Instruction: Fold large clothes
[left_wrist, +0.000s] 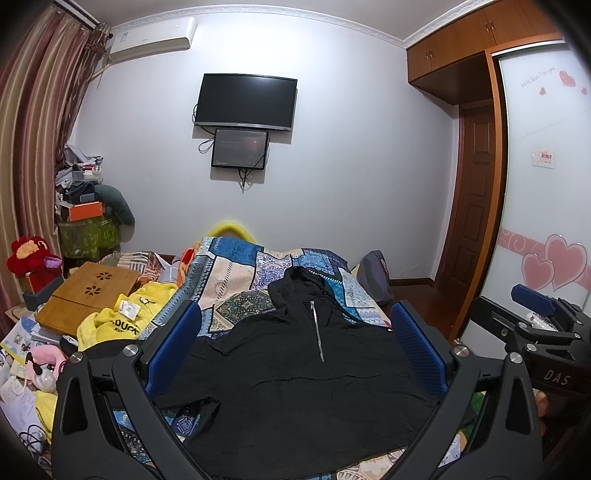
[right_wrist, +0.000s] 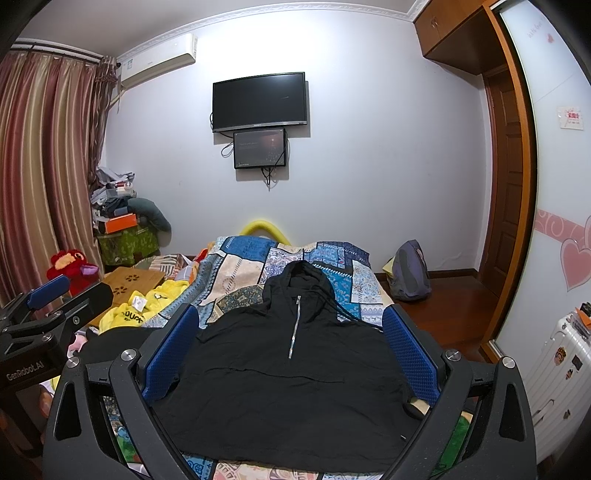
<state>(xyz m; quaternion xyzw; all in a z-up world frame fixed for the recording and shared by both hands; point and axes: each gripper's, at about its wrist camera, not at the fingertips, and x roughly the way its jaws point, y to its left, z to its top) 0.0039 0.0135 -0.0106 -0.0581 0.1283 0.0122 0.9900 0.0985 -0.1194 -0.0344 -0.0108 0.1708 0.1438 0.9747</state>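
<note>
**Bedroom, hoodie on bed**

Patchwork bedspread (left_wrist: 236, 266); one black zip hoodie (left_wrist: 295, 376) flat on it, hood toward wall. Wall: one TV (left_wrist: 245, 101), one smaller screen (left_wrist: 240, 147), one air conditioner (left_wrist: 153, 38). Left gripper (left_wrist: 295, 354) and right gripper (right_wrist: 291, 354): fingers spread, empty.

Matt black cloth hoodie (left_wrist: 295, 376), metal zip (left_wrist: 317, 330)
</note>
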